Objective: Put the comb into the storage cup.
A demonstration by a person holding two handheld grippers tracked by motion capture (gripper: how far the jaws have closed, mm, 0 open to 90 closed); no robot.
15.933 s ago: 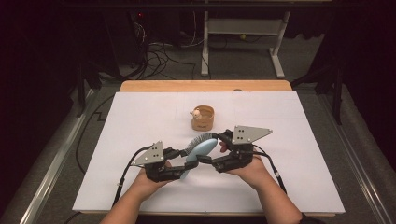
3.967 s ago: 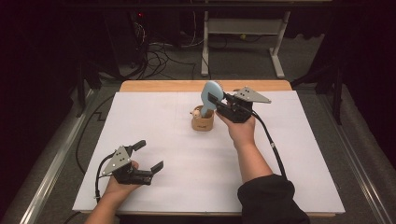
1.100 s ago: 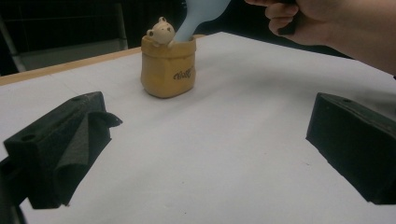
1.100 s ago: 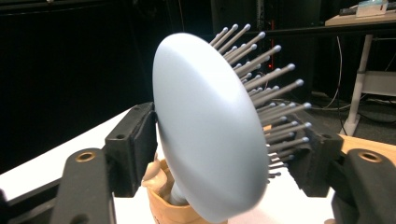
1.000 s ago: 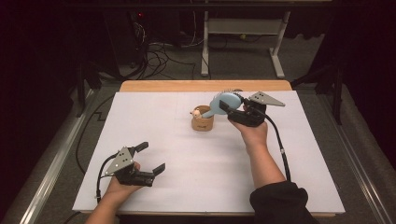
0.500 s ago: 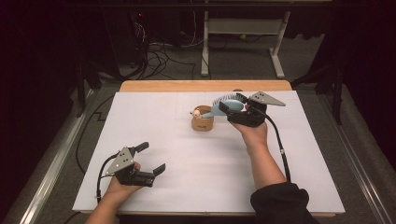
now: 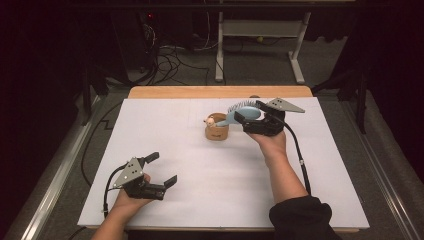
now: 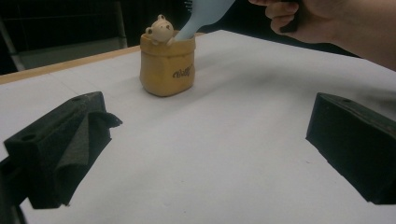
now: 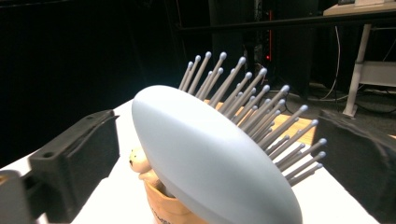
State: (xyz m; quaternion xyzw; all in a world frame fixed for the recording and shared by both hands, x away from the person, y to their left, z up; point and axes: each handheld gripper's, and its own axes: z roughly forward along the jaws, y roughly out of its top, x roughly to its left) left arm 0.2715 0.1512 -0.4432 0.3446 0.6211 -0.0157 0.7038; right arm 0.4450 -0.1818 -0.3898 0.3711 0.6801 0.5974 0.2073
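- The blue hairbrush (image 7: 239,116) leans tilted at the upper centre of the high view, handle down in the tan cup (image 7: 217,132).
- The right gripper (image 7: 248,114) has just been opening; its jaws flank the brush head without pressing.
- The left gripper (image 7: 162,169), lower left, stands wide and empty.

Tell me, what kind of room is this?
Probably a lab or recording studio: a table under plain white sheeting, tangled cables by equipment stands on the grey floor, and a dark, curtained-looking backdrop.
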